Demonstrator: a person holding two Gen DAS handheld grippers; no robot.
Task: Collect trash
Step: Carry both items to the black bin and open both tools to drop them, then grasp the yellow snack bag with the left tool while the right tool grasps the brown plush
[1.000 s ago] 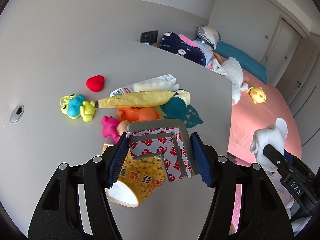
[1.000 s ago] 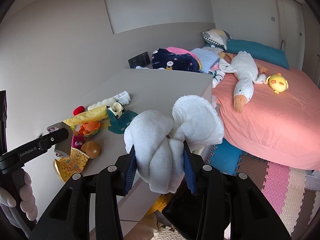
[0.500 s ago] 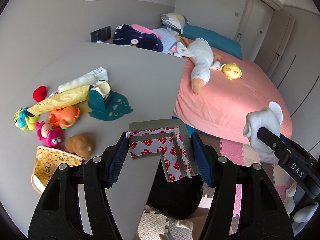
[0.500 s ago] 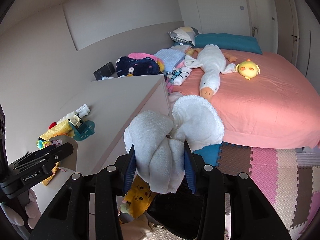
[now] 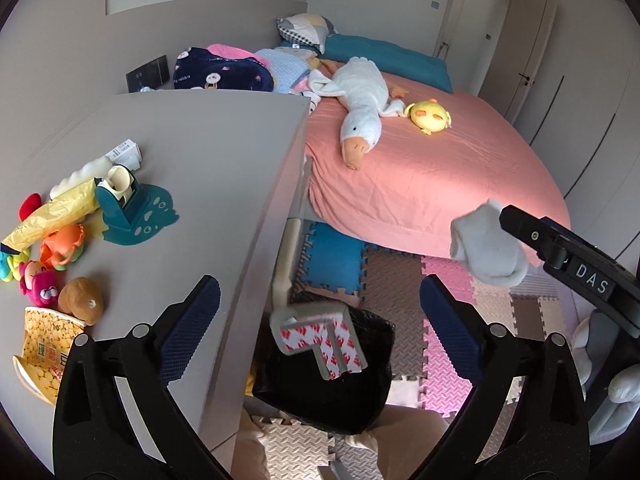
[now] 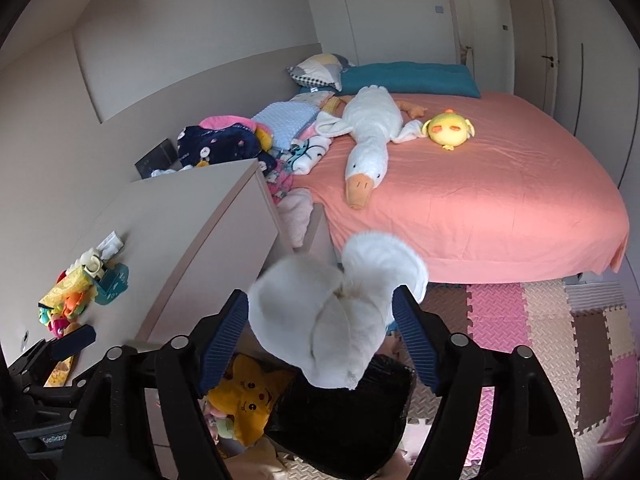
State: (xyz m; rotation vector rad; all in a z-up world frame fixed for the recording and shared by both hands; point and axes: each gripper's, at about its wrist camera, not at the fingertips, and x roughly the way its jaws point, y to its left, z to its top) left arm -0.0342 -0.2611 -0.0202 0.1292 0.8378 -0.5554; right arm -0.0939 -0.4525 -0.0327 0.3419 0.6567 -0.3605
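Observation:
My left gripper [image 5: 320, 316] is open. The grey L-shaped foam piece with red-and-white backing [image 5: 320, 336] is loose in the air between its fingers, over the black trash bag [image 5: 320, 392] on the floor. My right gripper [image 6: 320, 336] is opened wide. The white fluffy cloth [image 6: 336, 316] sits between its pads, blurred, above the same black bag [image 6: 344, 420]. In the left wrist view the cloth [image 5: 484, 244] shows at the right gripper's tip.
A grey table [image 5: 192, 184] at left carries toys, a yellow wrapper [image 5: 52, 216], a teal tape holder [image 5: 128, 212] and a popcorn bag [image 5: 40, 356]. A pink bed [image 6: 480, 184] with a plush goose stands behind. Foam mats cover the floor; a yellow plush [image 6: 248, 396] lies by the bag.
Both grippers swung from the table to over the black bag. The left gripper opened and the foam piece dropped away from it. The right gripper opened wider around the cloth.

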